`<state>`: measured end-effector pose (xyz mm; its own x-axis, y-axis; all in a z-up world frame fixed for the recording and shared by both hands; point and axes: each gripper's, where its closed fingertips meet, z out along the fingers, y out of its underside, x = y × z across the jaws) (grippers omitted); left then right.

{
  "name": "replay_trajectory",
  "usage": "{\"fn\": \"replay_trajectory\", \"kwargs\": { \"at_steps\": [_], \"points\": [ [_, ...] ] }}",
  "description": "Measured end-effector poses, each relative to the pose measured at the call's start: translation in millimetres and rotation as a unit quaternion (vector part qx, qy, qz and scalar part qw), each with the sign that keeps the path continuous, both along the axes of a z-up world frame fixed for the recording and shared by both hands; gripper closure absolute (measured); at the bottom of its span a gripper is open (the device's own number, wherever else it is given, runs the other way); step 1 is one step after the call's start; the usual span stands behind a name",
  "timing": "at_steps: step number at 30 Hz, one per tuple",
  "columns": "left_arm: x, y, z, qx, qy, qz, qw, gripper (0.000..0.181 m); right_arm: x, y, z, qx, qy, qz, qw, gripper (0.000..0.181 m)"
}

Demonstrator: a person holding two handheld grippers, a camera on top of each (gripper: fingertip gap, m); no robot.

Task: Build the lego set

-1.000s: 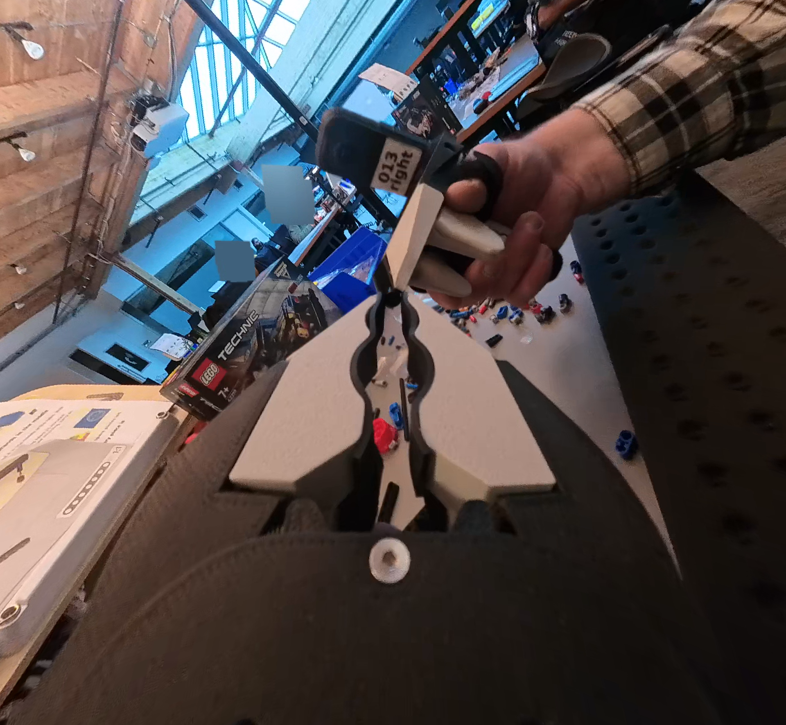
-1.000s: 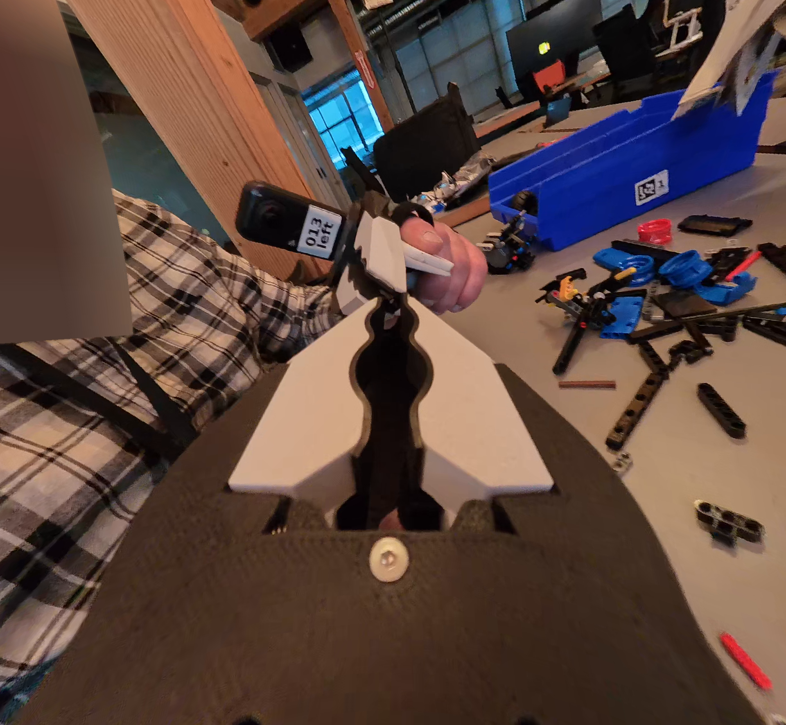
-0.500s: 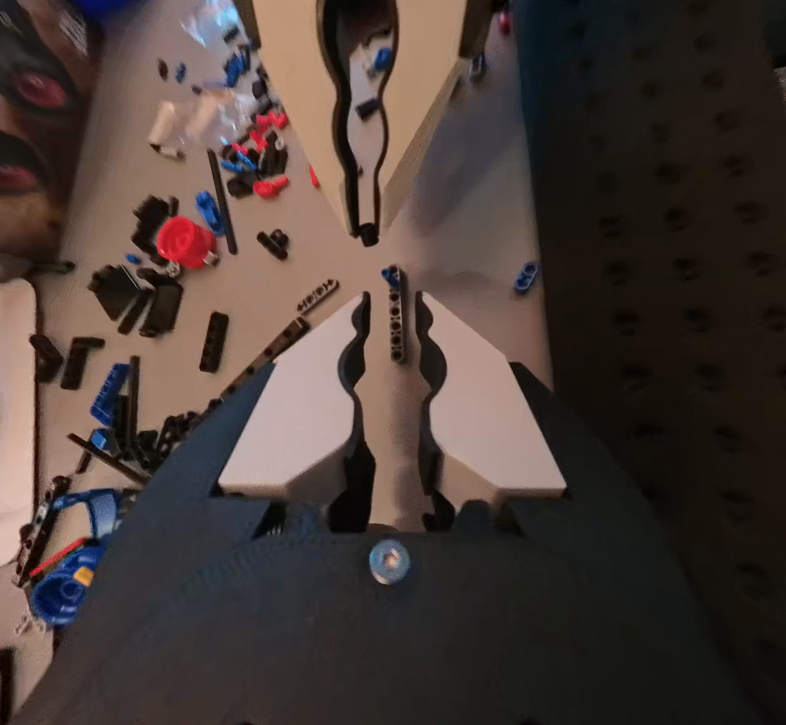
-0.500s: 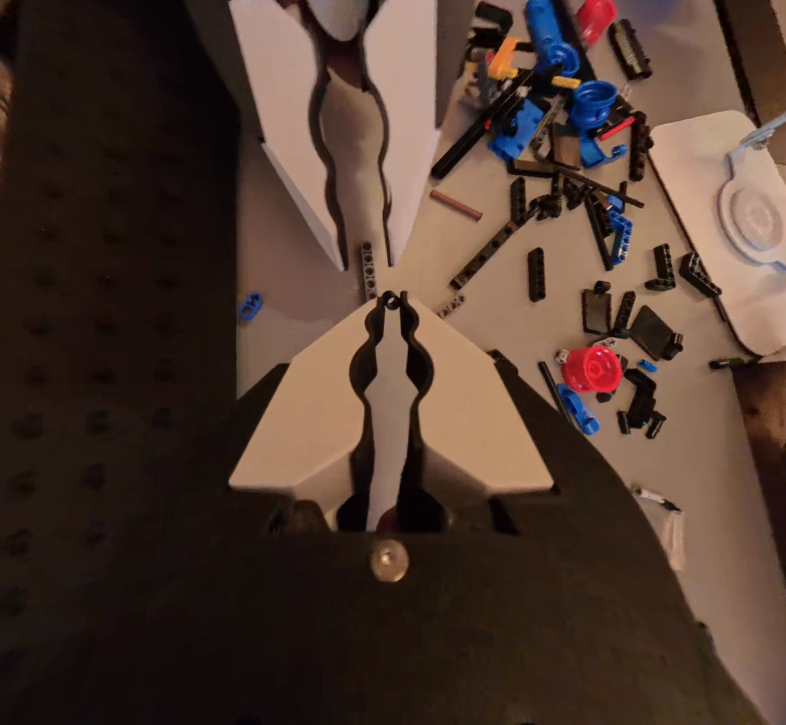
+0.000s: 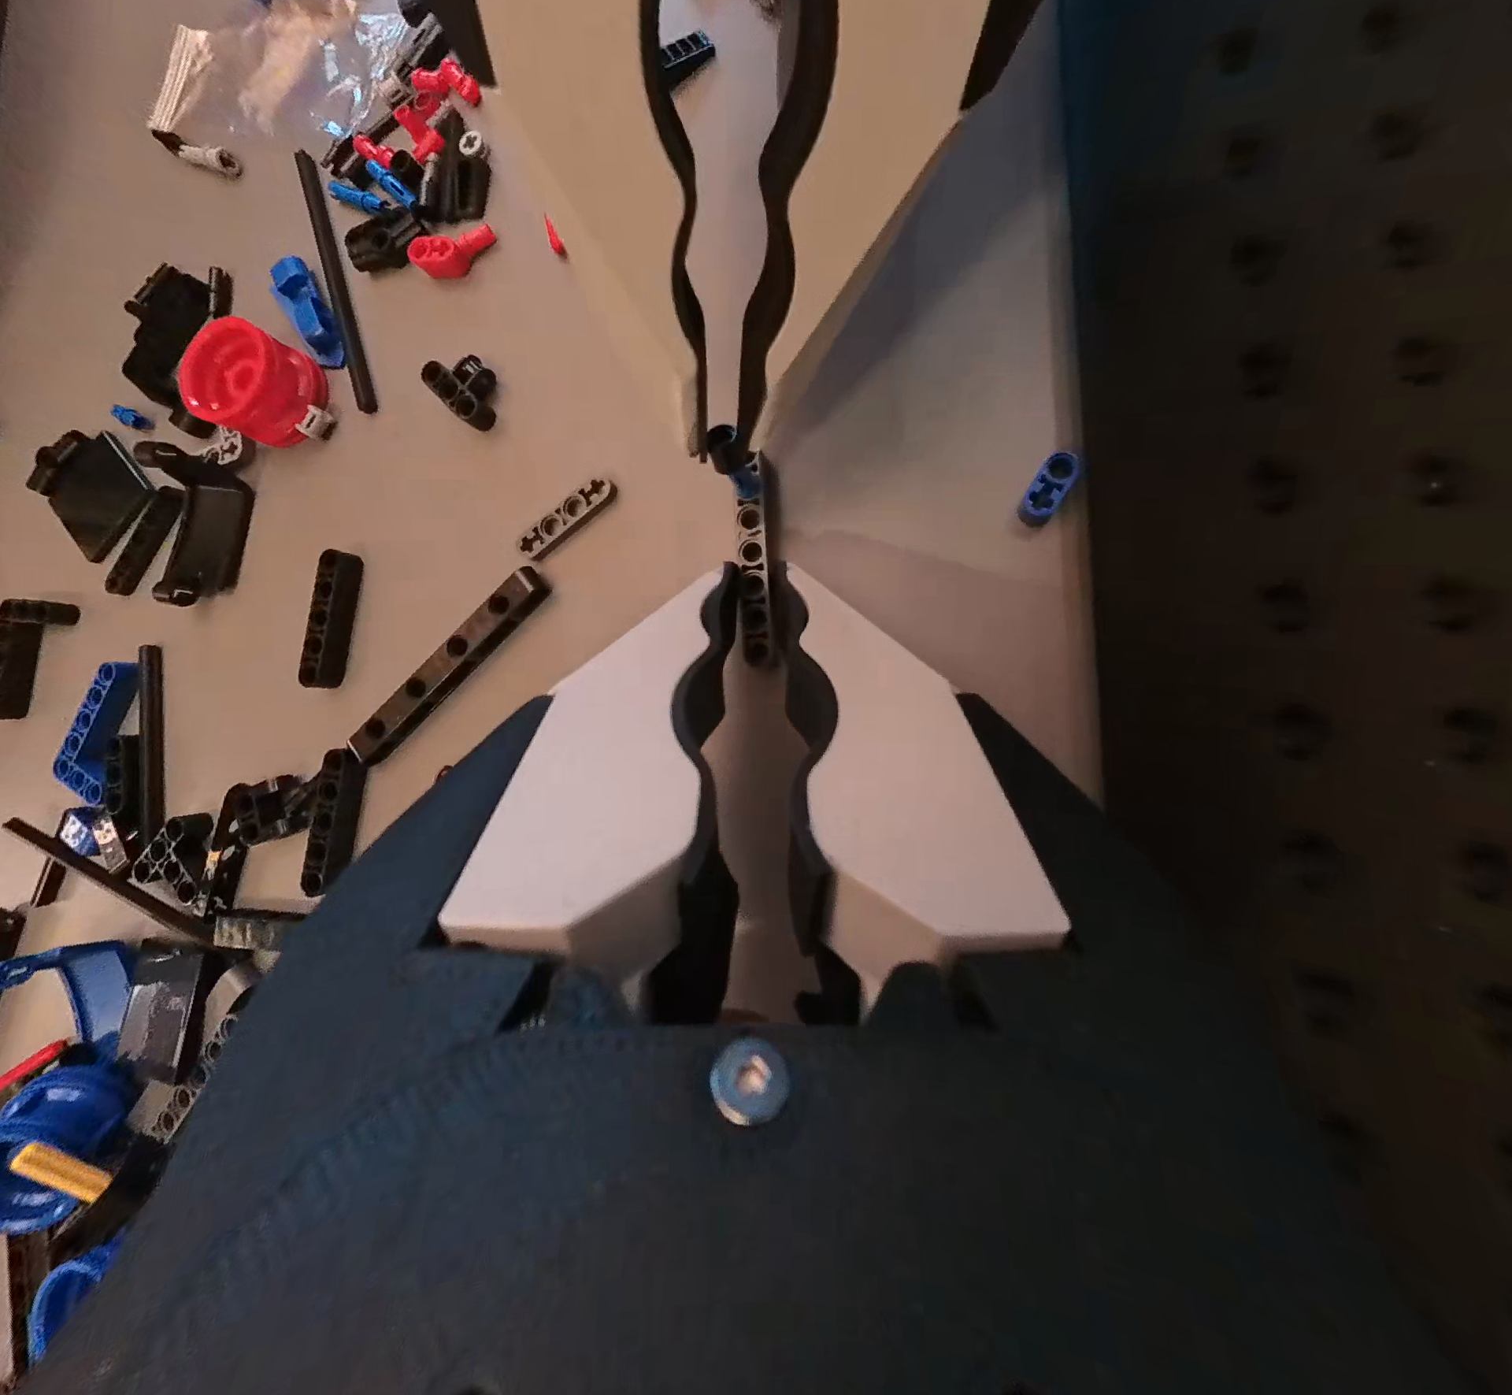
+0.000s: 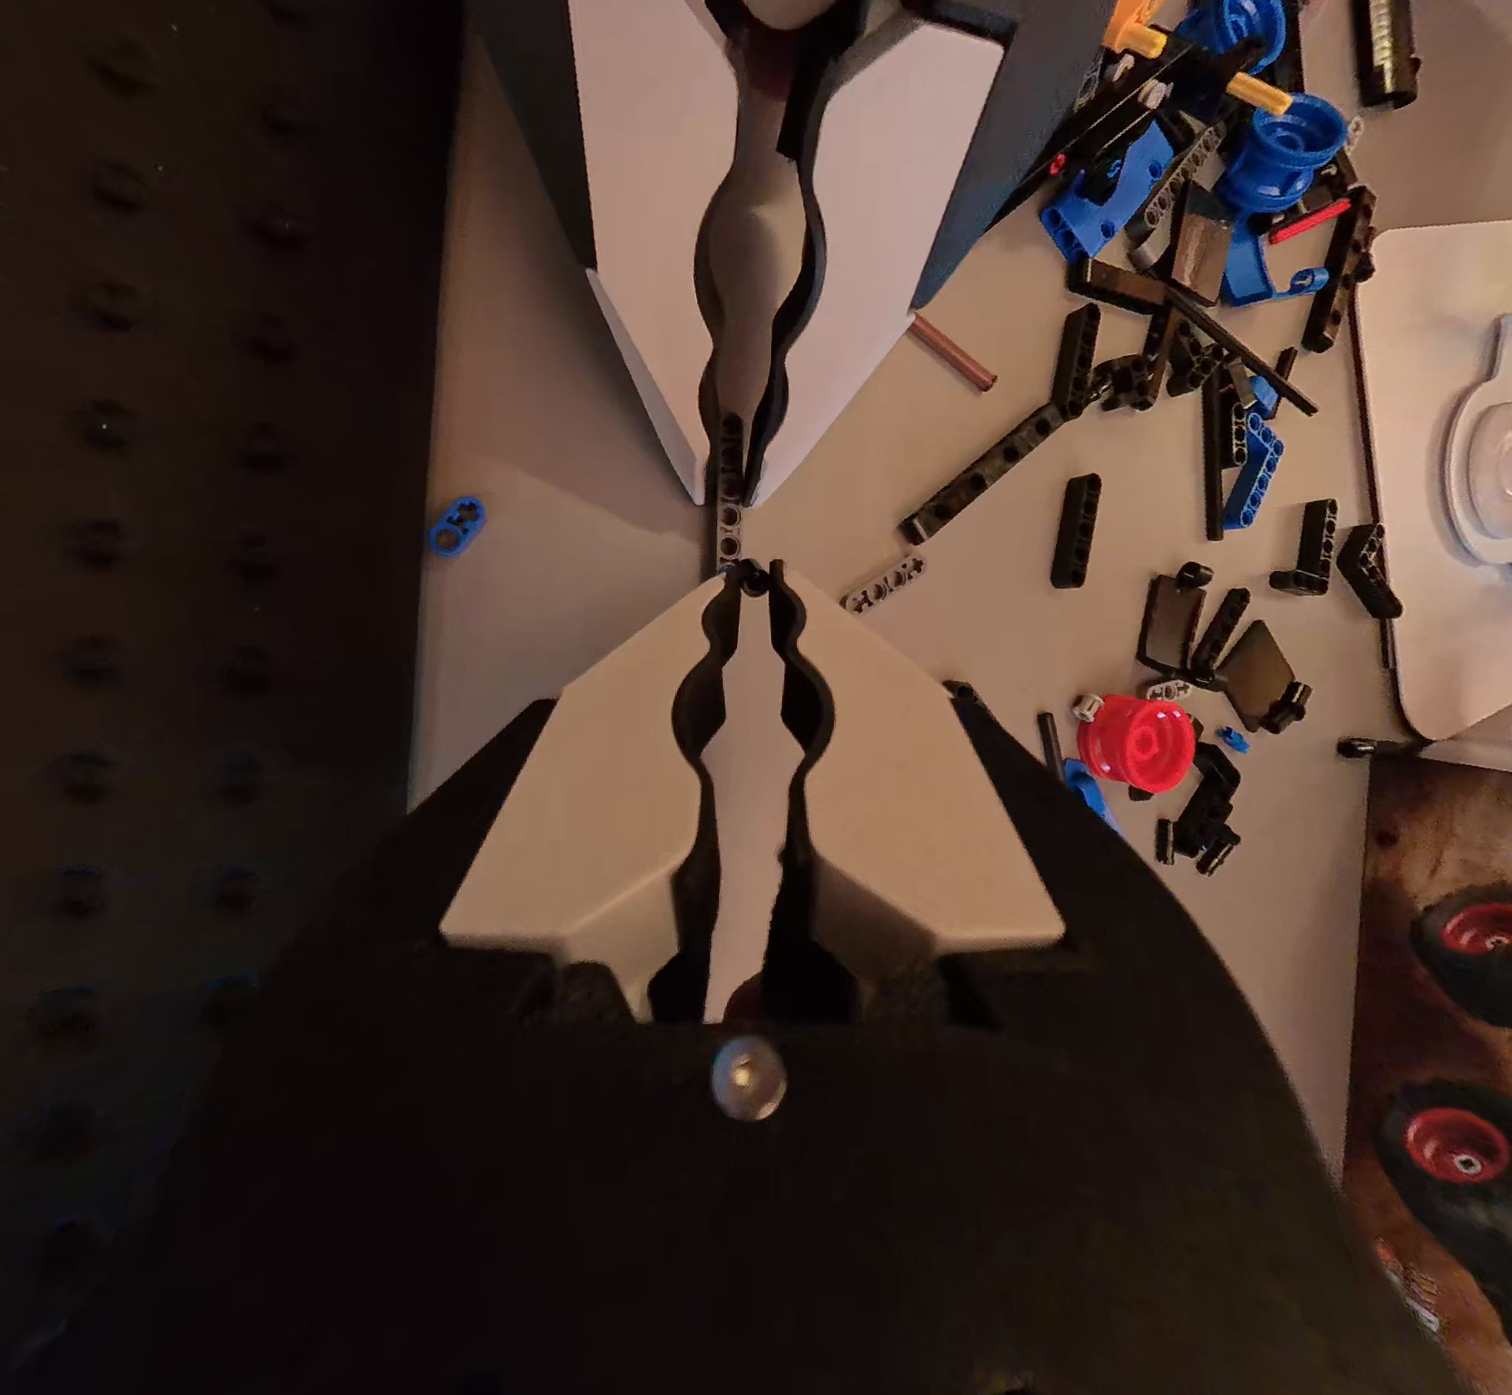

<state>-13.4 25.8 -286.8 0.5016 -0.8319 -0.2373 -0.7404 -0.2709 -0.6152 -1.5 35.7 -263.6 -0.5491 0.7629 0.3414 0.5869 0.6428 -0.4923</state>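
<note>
A dark grey beam with holes [image 5: 751, 537] lies on the pale table between my left gripper's [image 5: 754, 578] fingertips, which are shut on its near end. It also shows in the right wrist view [image 6: 728, 533], held by the left gripper [image 6: 728, 492]. My right gripper [image 6: 751, 577] is shut on a small black pin [image 6: 753, 580] and holds it against the beam's other end. In the left wrist view the right gripper [image 5: 726, 447] and pin [image 5: 722, 441] meet the beam next to a small blue part [image 5: 744, 484].
Loose parts lie beside the grippers: a red wheel hub [image 5: 245, 382], a long black beam [image 5: 450, 668], a flat grey link [image 5: 569, 509] and a clear bag [image 5: 278, 63]. A small blue link [image 5: 1047, 488] lies by the dark perforated mat [image 5: 1309, 537]. A white tray [image 6: 1456, 455] is beyond the parts. My left and right fingertips are right by each other.
Both grippers came down from mid-air to the table. My left fingers closed on the grey beam. My right gripper brought its black pin to the beam's far end.
</note>
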Motion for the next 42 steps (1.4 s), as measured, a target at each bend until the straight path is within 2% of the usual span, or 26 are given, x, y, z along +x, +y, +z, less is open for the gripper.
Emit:
{"fn": "replay_trajectory", "kwargs": {
  "at_steps": [5,13,26,35,37,42],
  "points": [
    [0.1,0.8,-0.1,-0.004,-0.004,0.002,1.0,0.176,0.4,-0.9,-0.3,0.026,-0.011,0.018,0.999,0.177],
    [0.3,1.2,-0.3,-0.012,-0.012,0.004,1.0,0.176,0.6,-1.0,-0.8,0.141,-0.05,0.087,0.985,0.177],
    [0.6,1.4,-0.2,-0.023,-0.023,0.004,0.999,0.176,0.6,-1.3,-1.1,0.208,-0.103,0.167,0.958,0.177],
    [2.7,0.9,-0.3,-0.027,-0.028,0.001,0.999,0.176,4.8,-3.9,-10.1,0.251,-0.167,0.255,0.919,0.177],
    [3.3,0.7,-0.5,-0.03,-0.031,0.002,0.999,0.176,4.3,-1.7,-10.3,0.238,-0.173,0.254,0.921,0.177],
    [2.6,0.6,-0.6,-0.03,-0.03,0.001,0.999,0.176,3.9,-0.6,-12.3,0.18,-0.163,0.209,0.947,0.175]
  ]
}}
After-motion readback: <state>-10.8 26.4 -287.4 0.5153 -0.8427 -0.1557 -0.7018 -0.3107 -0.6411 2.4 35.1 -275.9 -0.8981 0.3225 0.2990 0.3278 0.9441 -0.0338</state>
